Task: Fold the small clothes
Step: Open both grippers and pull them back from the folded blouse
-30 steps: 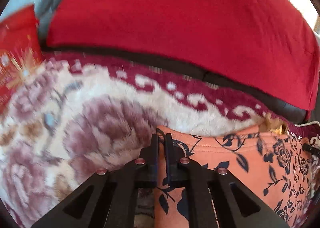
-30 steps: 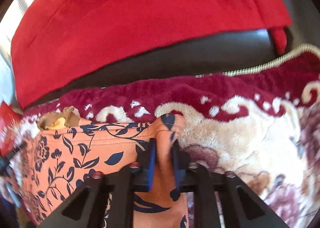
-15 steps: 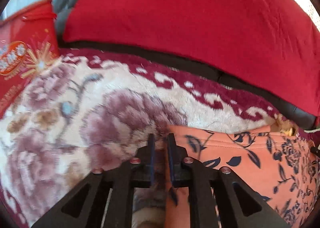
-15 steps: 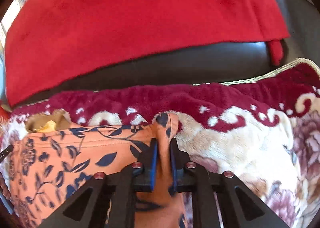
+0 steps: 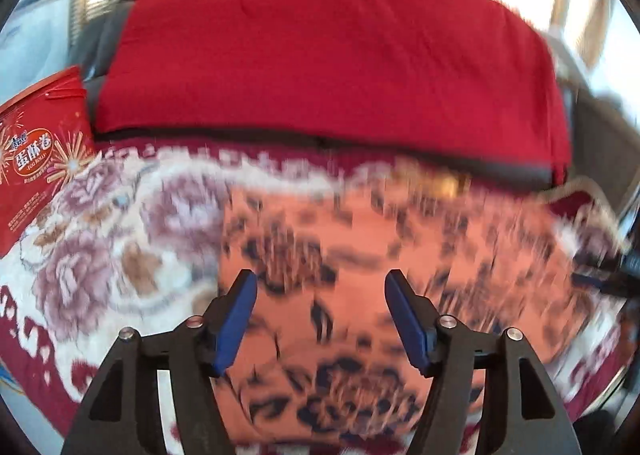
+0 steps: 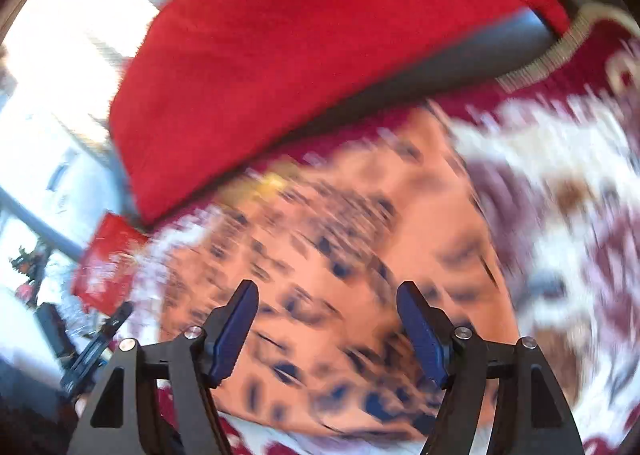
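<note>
The orange floral garment (image 5: 360, 275) lies flat on the plush flowered blanket (image 5: 120, 235), just below the red-covered sofa back (image 5: 320, 55). The left gripper (image 5: 320, 319) and right gripper (image 6: 326, 331) hang above it, fingers opening and empty, probably letting the fold settle.

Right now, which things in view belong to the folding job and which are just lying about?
Part of the job:
- orange floral garment, lying on the blanket
- left gripper, jaws opening, nothing gripped
- right gripper, jaws opening, nothing gripped

Just lying about:
- flowered plush blanket
- red cloth over the dark seat back
- red snack box
</note>
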### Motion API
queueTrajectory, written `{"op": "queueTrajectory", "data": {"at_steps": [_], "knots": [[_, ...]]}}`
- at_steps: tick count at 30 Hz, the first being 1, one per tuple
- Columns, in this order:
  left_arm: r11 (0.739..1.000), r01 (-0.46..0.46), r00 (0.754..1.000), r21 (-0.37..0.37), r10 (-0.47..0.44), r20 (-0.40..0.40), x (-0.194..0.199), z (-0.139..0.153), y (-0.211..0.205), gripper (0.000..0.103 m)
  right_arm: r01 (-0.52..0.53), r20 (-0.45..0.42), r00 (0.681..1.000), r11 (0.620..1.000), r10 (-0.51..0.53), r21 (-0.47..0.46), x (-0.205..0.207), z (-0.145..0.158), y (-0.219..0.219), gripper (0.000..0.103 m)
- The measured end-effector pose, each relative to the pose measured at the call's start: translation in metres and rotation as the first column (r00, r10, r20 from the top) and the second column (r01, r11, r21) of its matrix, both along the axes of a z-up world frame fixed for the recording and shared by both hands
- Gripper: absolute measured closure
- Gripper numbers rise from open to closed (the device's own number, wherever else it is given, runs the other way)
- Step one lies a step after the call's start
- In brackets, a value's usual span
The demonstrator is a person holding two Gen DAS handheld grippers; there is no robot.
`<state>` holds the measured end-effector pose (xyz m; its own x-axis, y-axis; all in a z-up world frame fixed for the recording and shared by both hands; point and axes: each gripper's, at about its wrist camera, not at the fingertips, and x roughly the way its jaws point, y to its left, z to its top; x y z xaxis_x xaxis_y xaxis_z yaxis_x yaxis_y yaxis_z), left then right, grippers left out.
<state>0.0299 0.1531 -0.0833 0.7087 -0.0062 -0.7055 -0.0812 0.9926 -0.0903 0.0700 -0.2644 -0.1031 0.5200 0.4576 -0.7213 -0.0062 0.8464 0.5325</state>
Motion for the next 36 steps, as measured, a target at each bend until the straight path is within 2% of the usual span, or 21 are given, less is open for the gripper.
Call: {"op": "queueTrajectory", "data": {"at_steps": [2, 4, 9, 11, 14, 17, 19, 22, 27, 29, 32, 36], "knots": [[0.998, 0.003, 0.993, 0.070, 0.005, -0.118, 0.000, -0.024, -0.004, 0.036, 0.073, -0.001, 0.997, 0.997, -0.073, 0.015, -0.011, -0.002, -0.020, 0.029], [0.995, -0.031, 0.983, 0.099, 0.049, -0.179, -0.007, -0.039, 0.005, 0.036, 0.114, 0.017, 0.993, 0.993, -0.115, 0.036, -0.026, 0.003, -0.037, 0.029], [0.987, -0.160, 0.976, -0.016, 0.156, -0.150, -0.033, -0.035, 0.034, 0.036, 0.096, 0.081, 0.991, 0.992, -0.102, 0.078, -0.061, 0.010, -0.046, 0.029], [0.984, -0.178, 0.978, -0.028, 0.174, -0.118, -0.040, -0.031, 0.036, 0.036, 0.072, 0.099, 0.992, 0.994, -0.081, 0.086, -0.069, 0.004, -0.041, 0.029], [0.983, -0.184, 0.978, -0.023, 0.181, -0.108, -0.043, -0.032, 0.034, 0.034, 0.058, 0.078, 0.995, 0.990, -0.068, 0.126, -0.073, -0.010, -0.035, 0.029], [0.978, -0.207, 0.964, 0.005, 0.204, -0.168, -0.040, -0.050, 0.042, 0.034, 0.107, 0.029, 0.993, 0.983, -0.112, 0.150, -0.074, -0.032, -0.039, 0.029], [0.974, -0.223, 0.962, -0.037, 0.214, -0.169, -0.042, -0.056, 0.051, 0.031, 0.135, 0.009, 0.990, 0.972, -0.139, 0.191, -0.076, -0.043, -0.046, 0.029], [0.963, -0.257, 0.957, -0.086, 0.242, -0.157, -0.049, -0.050, 0.057, 0.032, 0.125, 0.034, 0.990, 0.970, -0.135, 0.210, -0.082, -0.044, -0.052, 0.029], [0.972, -0.211, 0.977, -0.104, 0.205, -0.066, -0.054, -0.042, 0.047, 0.029, 0.118, 0.064, 0.988, 0.960, -0.138, 0.252, -0.088, -0.051, -0.058, 0.029], [0.975, -0.197, 0.979, -0.098, 0.190, -0.074, -0.050, -0.051, 0.043, 0.029, 0.123, 0.068, 0.987, 0.957, -0.146, 0.263, -0.087, -0.052, -0.059, 0.029], [0.964, -0.206, 0.977, -0.170, 0.193, -0.091, -0.043, -0.058, 0.045, 0.029, 0.126, 0.075, 0.986, 0.958, -0.150, 0.258, -0.086, -0.052, -0.057, 0.029], [0.949, -0.236, 0.971, -0.209, 0.221, -0.092, -0.039, -0.062, 0.050, 0.028, 0.117, 0.094, 0.986, 0.968, -0.141, 0.223, -0.085, -0.050, -0.050, 0.026]]}}
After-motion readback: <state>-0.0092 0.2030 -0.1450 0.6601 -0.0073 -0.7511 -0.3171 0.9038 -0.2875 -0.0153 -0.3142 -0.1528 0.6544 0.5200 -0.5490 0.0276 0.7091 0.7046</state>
